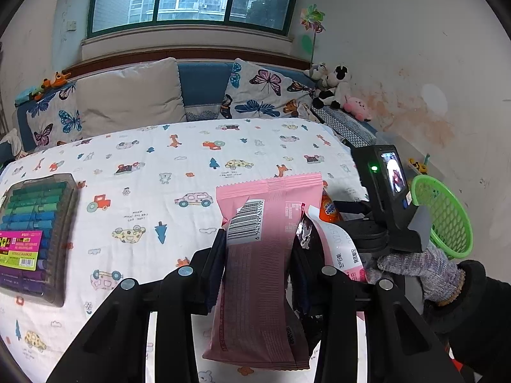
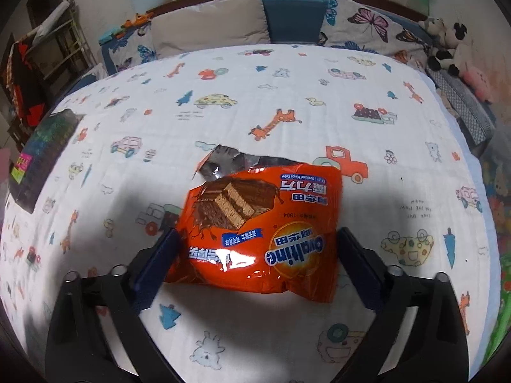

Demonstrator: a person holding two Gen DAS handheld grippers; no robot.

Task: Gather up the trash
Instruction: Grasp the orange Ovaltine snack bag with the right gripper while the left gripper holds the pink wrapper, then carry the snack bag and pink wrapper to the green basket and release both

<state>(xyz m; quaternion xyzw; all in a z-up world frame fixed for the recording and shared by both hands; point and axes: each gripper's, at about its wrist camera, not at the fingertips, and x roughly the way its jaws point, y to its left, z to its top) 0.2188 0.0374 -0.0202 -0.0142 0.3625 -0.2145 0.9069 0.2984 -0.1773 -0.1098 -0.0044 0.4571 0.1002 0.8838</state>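
Grip on the pink wrapper [image 1: 262, 255] by the left gripper [image 1: 258, 255] holds, while our right gripper [image 2: 258, 255] straddles, spread, the orange wrapper [image 2: 255, 226] at the bedsheet's [image 2: 287, 95] centre; we should close squarely before lifting.

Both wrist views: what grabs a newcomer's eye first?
In the left view, a pink wrapper stands clamped in the left hand-held gripper, filling the centre. In the right view, a torn orange Ovaltine wrapper lies on the cartoon-print sheet between the open jaws of the right hand-held gripper.
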